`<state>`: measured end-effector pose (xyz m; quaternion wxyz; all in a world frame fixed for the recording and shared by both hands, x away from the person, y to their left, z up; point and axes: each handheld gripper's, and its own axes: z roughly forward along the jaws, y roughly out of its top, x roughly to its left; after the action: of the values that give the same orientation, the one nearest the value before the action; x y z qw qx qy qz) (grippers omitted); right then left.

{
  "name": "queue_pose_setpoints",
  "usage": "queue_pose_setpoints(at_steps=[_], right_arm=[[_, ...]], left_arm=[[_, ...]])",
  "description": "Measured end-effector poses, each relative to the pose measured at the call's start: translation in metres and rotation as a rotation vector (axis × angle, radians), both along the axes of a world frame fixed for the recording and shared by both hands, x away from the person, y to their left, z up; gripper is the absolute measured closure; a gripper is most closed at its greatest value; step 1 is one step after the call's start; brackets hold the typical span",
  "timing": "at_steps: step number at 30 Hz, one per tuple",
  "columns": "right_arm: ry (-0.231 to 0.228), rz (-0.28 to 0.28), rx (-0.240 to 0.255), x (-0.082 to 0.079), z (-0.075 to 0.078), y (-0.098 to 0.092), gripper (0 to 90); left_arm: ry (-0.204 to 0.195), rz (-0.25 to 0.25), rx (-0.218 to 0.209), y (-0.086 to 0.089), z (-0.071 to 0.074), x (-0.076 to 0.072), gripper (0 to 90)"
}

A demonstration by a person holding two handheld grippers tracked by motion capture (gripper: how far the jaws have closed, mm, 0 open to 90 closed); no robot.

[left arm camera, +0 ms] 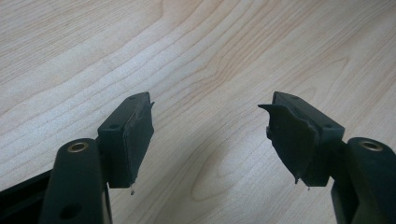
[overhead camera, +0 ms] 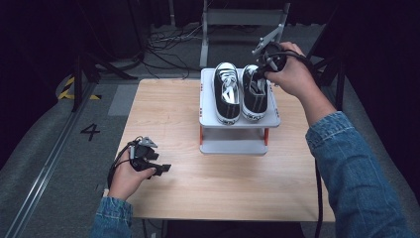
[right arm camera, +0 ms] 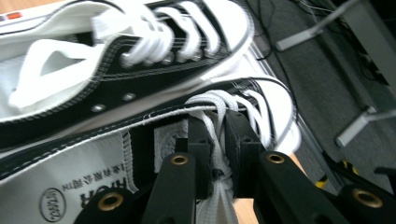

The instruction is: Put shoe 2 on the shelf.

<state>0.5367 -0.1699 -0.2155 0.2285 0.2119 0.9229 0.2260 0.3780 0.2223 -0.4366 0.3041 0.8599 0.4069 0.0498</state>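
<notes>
At the near left we see our left gripper [overhead camera: 157, 167] low over the pale wooden table [overhead camera: 163, 106], its two black jaws wide apart with nothing but smooth grain between their ragged rubber pads [left arm camera: 140, 135]. Farther right, at the far edge, stands a grey two-tier shoe rack [overhead camera: 236, 146] with orange posts. On its flat top sit two black canvas sneakers with white rubber toes, the left shoe [overhead camera: 227, 91] and the right shoe [overhead camera: 254, 94]. Our right gripper [overhead camera: 261, 73] has its jaws pinched together on the right shoe's white woven laces [right arm camera: 219, 140] at the tongue
</notes>
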Motion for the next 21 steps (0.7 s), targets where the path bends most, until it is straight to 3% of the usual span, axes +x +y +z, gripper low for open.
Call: queue_pose_setpoints(at_steps=[7,11,15,17,21], right_arm=[[-0.001,0.034,-0.009,0.000,-0.005,0.006,81.3],[0.022,0.088,-0.058,-0.002,-0.010,0.006,81.2],[0.011,0.072,-0.068,-0.004,-0.012,0.011,80.8],[0.016,0.069,-0.059,-0.005,-0.012,0.011,77.4],[0.042,0.034,0.040,-0.007,-0.008,-0.001,62.3]], left_arm=[[-0.001,-0.008,0.000,-0.003,0.001,0.001,31.5],[-0.003,-0.006,0.001,-0.003,0.001,0.001,31.5],[-0.005,-0.011,0.000,-0.003,0.002,0.001,31.5],[-0.004,-0.007,-0.001,-0.003,0.002,0.001,31.5],[0.001,-0.001,-0.005,-0.002,0.001,0.002,31.5]])
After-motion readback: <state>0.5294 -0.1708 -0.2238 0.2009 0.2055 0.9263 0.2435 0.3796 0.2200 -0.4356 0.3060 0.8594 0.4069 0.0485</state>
